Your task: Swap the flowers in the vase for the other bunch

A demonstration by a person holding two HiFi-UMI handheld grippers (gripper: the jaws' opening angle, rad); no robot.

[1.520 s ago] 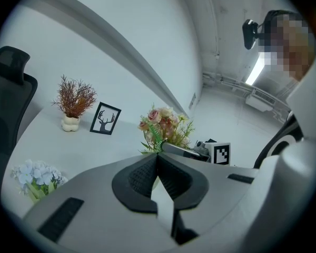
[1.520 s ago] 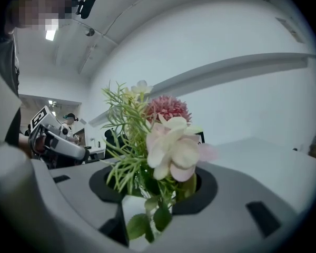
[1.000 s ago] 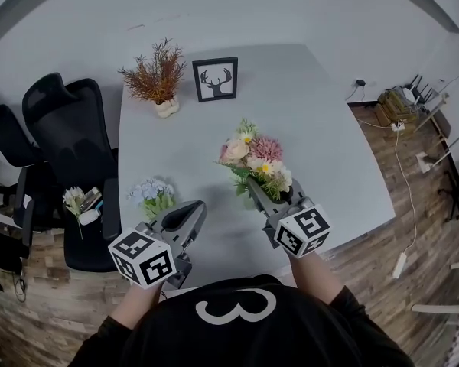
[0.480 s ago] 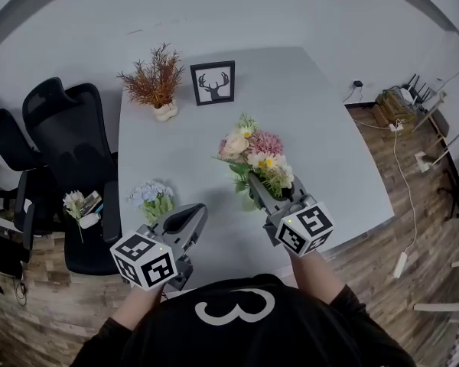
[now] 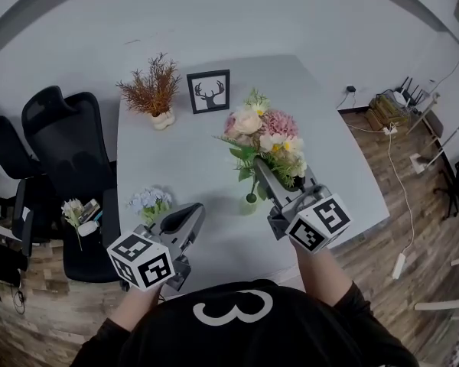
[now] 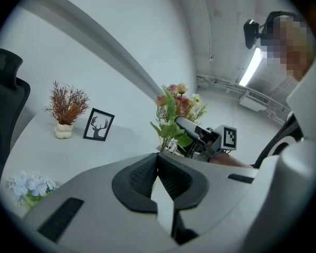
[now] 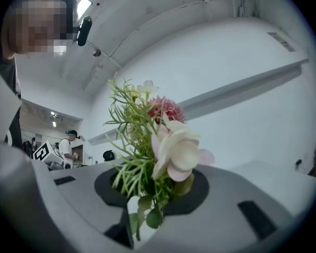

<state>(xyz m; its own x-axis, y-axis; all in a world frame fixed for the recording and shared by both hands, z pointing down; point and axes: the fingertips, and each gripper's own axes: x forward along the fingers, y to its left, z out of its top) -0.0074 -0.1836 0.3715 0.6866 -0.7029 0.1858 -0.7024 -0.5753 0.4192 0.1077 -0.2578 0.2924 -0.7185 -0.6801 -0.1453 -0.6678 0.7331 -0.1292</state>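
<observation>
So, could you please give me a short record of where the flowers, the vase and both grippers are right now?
right gripper: shut on bouquet stems
bouquet: held up, above the vase
vase: on table, under the bouquet
blue bunch: on table, left of vase
left gripper: shut, empty, beside blue bunch

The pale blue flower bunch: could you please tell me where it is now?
In the head view the pale blue flower bunch sits near the grey table's left edge, just beyond the left tool's tip.
</observation>
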